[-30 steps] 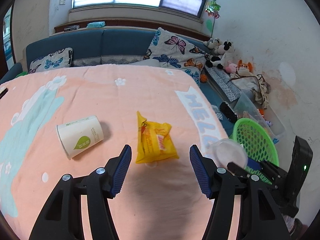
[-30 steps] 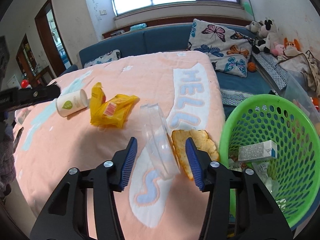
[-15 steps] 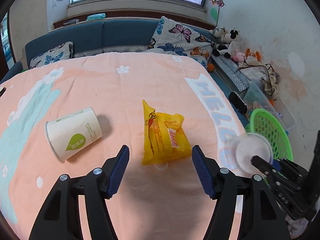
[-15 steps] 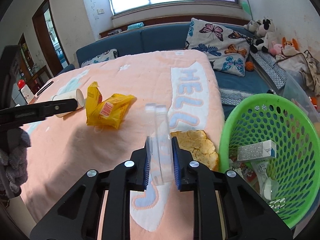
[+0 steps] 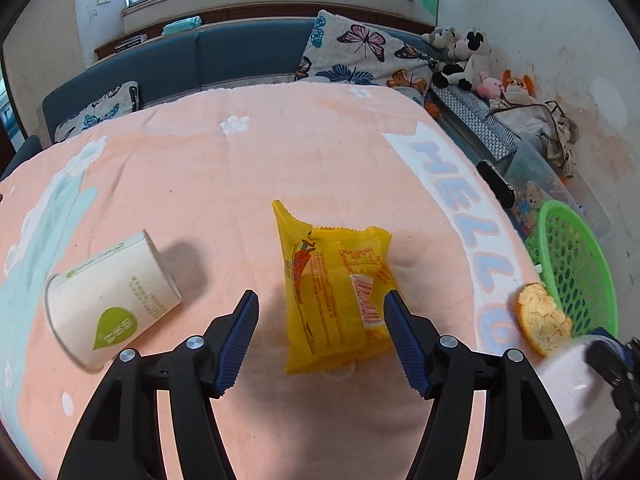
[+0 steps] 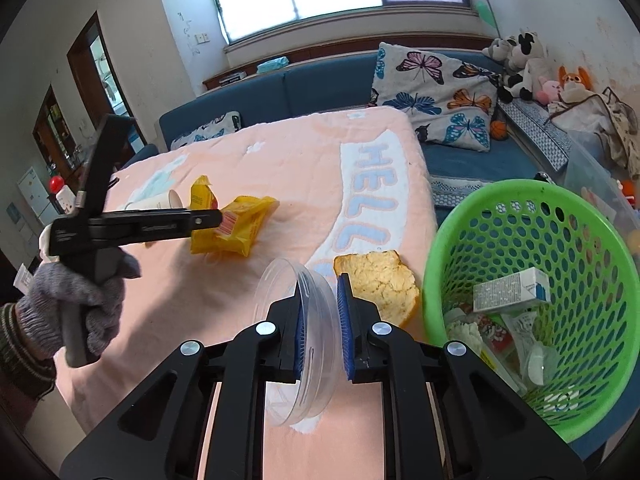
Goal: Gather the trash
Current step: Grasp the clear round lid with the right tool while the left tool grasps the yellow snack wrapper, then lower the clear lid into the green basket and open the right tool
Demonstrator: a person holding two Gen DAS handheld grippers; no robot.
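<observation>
Left wrist view: yellow snack wrapper [image 5: 334, 292] is being straddled by the open, empty left hand-held gripper [image 5: 320, 336], long axis running away along the fingers. Clear lid [image 6: 298, 344] is being clamped by the right hand-held gripper [image 6: 320, 336], beside the green basket [image 6: 452, 236].

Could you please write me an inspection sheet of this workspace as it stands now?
Surface: a pink blanket with blue letters covers the table.
Job's things: a yellow snack bag lies flat; a paper cup lies on its side to its left; a piece of bread sits by the blanket's edge, next to a green basket that already holds a small box and wrappers.
Clutter: nothing seen.
Claws: the left claw is open, straddling the snack bag; the right claw is shut on a clear plastic lid, held on edge.
Cables: nothing seen.
Surroundings: blue sofa, butterfly pillows, stuffed toys, window.
</observation>
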